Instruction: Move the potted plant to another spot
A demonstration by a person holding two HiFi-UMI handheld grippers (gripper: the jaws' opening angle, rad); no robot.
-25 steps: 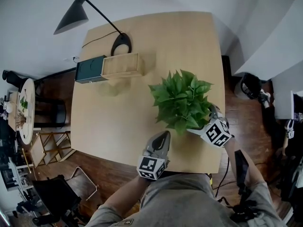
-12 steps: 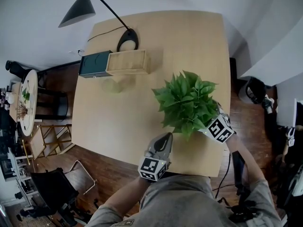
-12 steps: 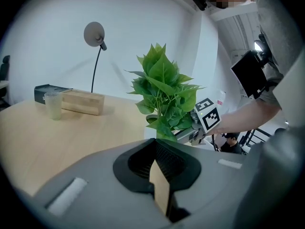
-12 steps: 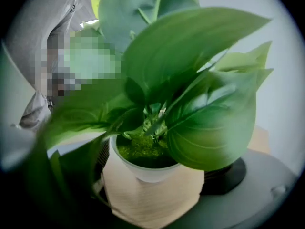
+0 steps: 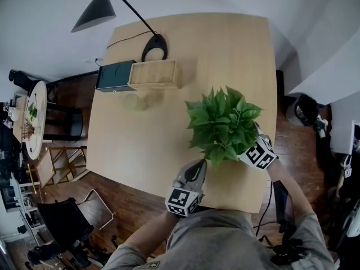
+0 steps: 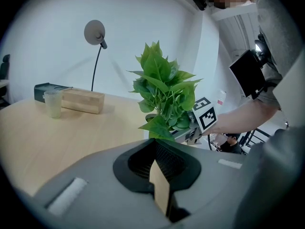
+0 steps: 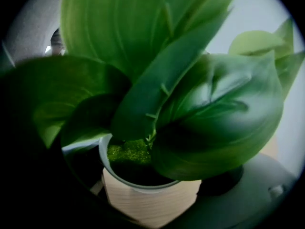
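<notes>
The potted plant [image 5: 224, 122] has bushy green leaves and a white pot [image 7: 150, 197] with moss at the rim. It is near the right front corner of the light wooden table [image 5: 140, 145]. My right gripper [image 5: 251, 144] is shut on the pot, its fingertips hidden under the leaves; one grey finger [image 7: 252, 190] shows beside the pot. My left gripper [image 5: 197, 165] is shut and holds nothing. It hovers at the table's front edge, just left of the plant [image 6: 162, 87]. Leaves fill most of the right gripper view.
At the table's far left stand a black desk lamp [image 5: 153, 46], a dark green box [image 5: 115, 75], a wooden box [image 5: 155, 73] and a pale cup [image 5: 134, 101]. Chairs and a round side table [image 5: 31, 125] stand on the dark floor to the left.
The head view has shifted a little. The plant and my right gripper have edged slightly away from the table's front edge. The left gripper has stayed put, shut.
</notes>
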